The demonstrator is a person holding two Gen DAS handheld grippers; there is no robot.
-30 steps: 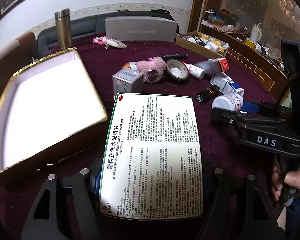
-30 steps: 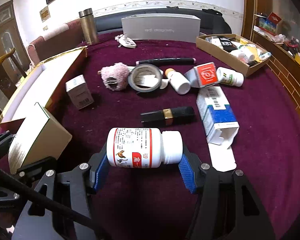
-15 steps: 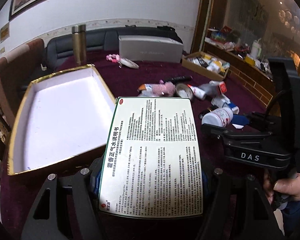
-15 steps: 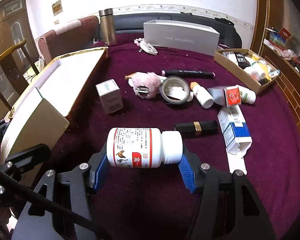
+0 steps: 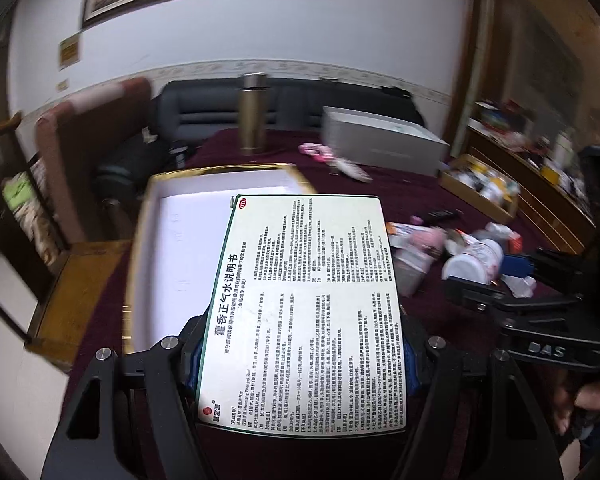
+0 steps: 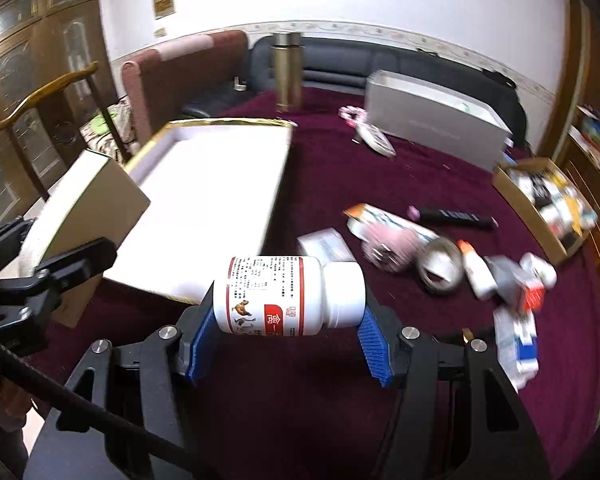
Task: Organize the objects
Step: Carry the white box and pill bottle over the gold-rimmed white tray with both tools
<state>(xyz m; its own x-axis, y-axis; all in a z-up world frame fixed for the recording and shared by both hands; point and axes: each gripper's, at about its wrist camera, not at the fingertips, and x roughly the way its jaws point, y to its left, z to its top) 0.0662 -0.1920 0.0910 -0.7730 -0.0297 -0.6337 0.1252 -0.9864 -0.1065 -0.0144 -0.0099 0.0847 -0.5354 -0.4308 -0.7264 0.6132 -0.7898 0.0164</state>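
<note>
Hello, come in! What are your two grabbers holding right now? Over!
Left gripper shut on medicine box. Right gripper shut on pill bottle. White tray ahead, nothing blocking.

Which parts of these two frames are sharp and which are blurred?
Left wrist view: the medicine box in the left tongs is crisp with legible print, while the tabletop clutter is smeared. Right wrist view: the pill bottle in the right tongs is sharp; the tape roll is blurred. Both curve at the edges.
</note>
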